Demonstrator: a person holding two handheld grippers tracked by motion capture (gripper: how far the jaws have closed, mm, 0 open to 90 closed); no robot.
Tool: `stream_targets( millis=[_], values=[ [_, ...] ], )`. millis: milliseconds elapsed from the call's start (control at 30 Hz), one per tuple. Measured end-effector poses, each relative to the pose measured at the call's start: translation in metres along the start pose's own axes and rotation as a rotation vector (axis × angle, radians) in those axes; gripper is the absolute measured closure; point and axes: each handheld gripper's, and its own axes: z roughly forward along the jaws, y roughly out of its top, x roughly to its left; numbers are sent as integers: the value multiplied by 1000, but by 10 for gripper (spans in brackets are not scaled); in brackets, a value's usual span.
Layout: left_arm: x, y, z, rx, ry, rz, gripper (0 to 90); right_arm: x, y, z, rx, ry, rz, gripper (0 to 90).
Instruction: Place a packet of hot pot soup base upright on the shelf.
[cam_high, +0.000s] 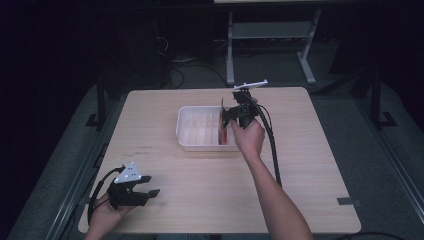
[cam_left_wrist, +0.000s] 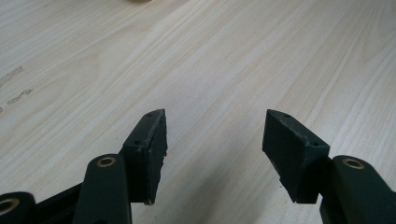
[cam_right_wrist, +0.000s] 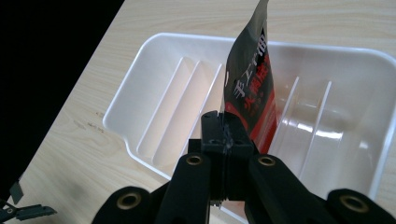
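A dark and red snack packet (cam_right_wrist: 250, 79) with printed characters hangs upright over a white ribbed tray (cam_right_wrist: 154, 70). My right gripper (cam_right_wrist: 225, 128) is shut on the packet's edge, above the tray's right end (cam_high: 231, 120). The packet (cam_high: 223, 122) dips into the tray (cam_high: 192, 142) in the high view. My left gripper (cam_high: 149, 185) rests near the table's front left corner, open, with nothing between its pads (cam_left_wrist: 152, 140).
The wooden table (cam_high: 310, 165) carries the tray at its middle back. A cable (cam_high: 274, 150) trails from the right gripper along the forearm. Faint marks (cam_high: 142, 148) show on the tabletop left of the tray. Dark floor and a metal frame (cam_high: 272, 30) lie beyond.
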Motion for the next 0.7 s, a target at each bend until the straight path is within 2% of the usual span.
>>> stream_targets(
  millis=[400,700],
  values=[
    [-1,1,1,-1,5,-1,384,-2,-3,4,10,-2,-12,889],
    [1,1,2,5,14,-17,327,-5,-2,4,19,0,-20,864]
  ],
)
